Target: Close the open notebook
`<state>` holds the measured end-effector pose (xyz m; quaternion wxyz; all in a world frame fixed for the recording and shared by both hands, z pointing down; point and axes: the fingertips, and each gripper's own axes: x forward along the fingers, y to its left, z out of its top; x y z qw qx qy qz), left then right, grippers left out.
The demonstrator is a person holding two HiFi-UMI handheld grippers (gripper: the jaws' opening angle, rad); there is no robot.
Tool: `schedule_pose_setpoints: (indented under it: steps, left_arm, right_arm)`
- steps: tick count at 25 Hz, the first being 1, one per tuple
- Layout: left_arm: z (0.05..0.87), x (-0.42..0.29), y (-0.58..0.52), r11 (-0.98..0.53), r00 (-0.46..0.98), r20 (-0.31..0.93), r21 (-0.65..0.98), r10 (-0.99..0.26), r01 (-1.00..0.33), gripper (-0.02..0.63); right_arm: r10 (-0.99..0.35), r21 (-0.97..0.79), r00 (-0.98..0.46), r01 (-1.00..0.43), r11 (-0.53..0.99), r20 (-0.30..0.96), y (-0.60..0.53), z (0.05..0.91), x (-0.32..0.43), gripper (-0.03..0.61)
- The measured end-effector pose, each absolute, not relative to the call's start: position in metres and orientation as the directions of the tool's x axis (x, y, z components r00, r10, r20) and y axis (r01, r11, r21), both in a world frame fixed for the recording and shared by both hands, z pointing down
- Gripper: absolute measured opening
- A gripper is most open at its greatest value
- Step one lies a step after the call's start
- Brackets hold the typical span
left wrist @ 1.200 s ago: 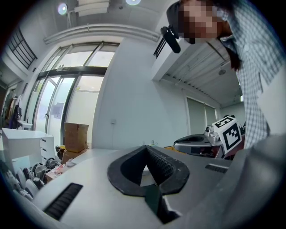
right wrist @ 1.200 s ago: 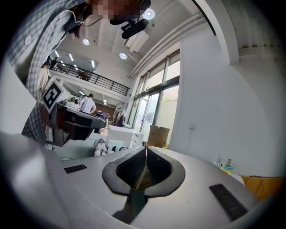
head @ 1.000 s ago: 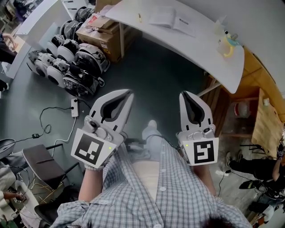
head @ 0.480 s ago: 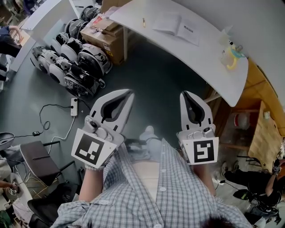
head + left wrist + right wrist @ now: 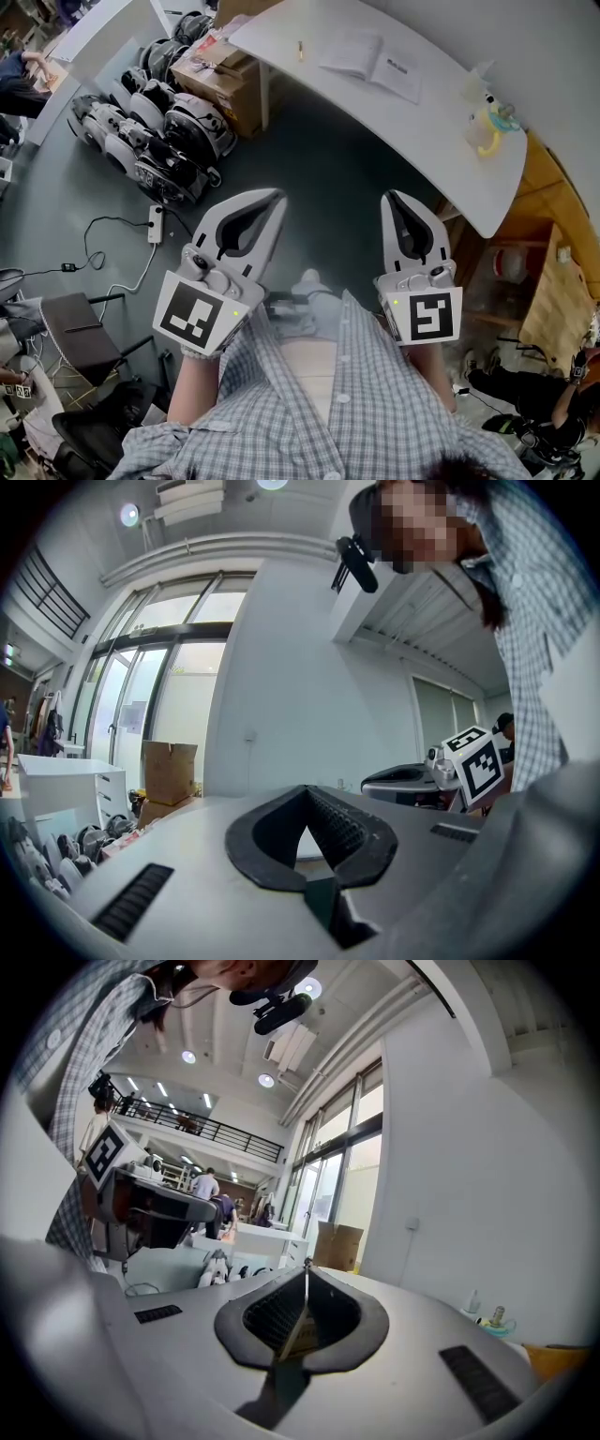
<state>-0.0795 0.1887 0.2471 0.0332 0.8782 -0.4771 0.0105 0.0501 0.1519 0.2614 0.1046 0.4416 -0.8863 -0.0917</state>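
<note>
- Left gripper [image 5: 277,194] and right gripper [image 5: 389,195] are held out level in front of the person's checked shirt [image 5: 328,394], side by side with a gap between them
- Each gripper has its jaws pressed together on nothing. In its own view the left gripper [image 5: 307,787] shows only the dark hollow behind its tips, and the right gripper [image 5: 307,1265] shows a thin seam where the pads meet
- My guess is that they are carried shut and low because nothing is within reach yet; this looks like a walking-up posture, not a working one
- The open notebook [image 5: 370,63] lies flat, pages up, on the curved white table [image 5: 441,141], well ahead of both grippers and across a stretch of grey floor
- It sits nearer the far edge than the near one, so the person will likely have to come right up to the table to reach a cover
- A pen [image 5: 300,49] lies to its left, apart from it, and a yellow-and-clear bottle [image 5: 487,127] stands toward the table's right end — neither touches the pages
- A cardboard box [image 5: 220,70] and a row of white-and-black devices [image 5: 150,141] sit on the floor to the left, out of the straight line to the table
- As I judge it, the closing has not begun
</note>
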Motion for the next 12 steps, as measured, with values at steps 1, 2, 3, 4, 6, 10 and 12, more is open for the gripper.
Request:
schedule_pose_setpoints:
  steps: [1, 2, 3, 4, 6, 10, 12]
  left_arm:
    - [0.247, -0.076, 0.187, -0.545, 0.547, 0.052, 0.047, -0.836, -0.837, 0.008]
    - [0.247, -0.074, 0.184, -0.547, 0.548, 0.054, 0.046, -0.834, -0.836, 0.008]
    - [0.247, -0.071, 0.182, -0.548, 0.549, 0.054, 0.046, -0.834, -0.835, 0.008]
    - [0.247, -0.069, 0.180, -0.548, 0.550, 0.054, 0.046, -0.834, -0.835, 0.008]
    - [0.248, -0.064, 0.176, -0.548, 0.550, 0.055, 0.046, -0.833, -0.835, 0.008]
    - [0.243, -0.052, 0.166, -0.553, 0.554, 0.039, 0.041, -0.831, -0.832, 0.008]
    - [0.244, -0.046, 0.163, -0.555, 0.556, 0.038, 0.040, -0.830, -0.831, 0.008]
  right_arm:
    - [-0.805, 0.254, -0.584, -0.767, 0.589, 0.101, 0.149, 0.261, 0.054, 0.025]
    - [-0.808, 0.256, -0.581, -0.770, 0.584, 0.097, 0.146, 0.261, 0.057, 0.025]
    - [-0.810, 0.260, -0.579, -0.771, 0.581, 0.095, 0.144, 0.260, 0.060, 0.025]
    - [-0.811, 0.262, -0.578, -0.771, 0.580, 0.095, 0.142, 0.260, 0.063, 0.025]
    - [-0.810, 0.265, -0.578, -0.770, 0.581, 0.095, 0.139, 0.261, 0.069, 0.025]
    - [-0.810, 0.269, -0.578, -0.768, 0.581, 0.096, 0.131, 0.260, 0.080, 0.025]
    - [-0.814, 0.269, -0.569, -0.770, 0.578, 0.120, 0.128, 0.265, 0.087, 0.025]
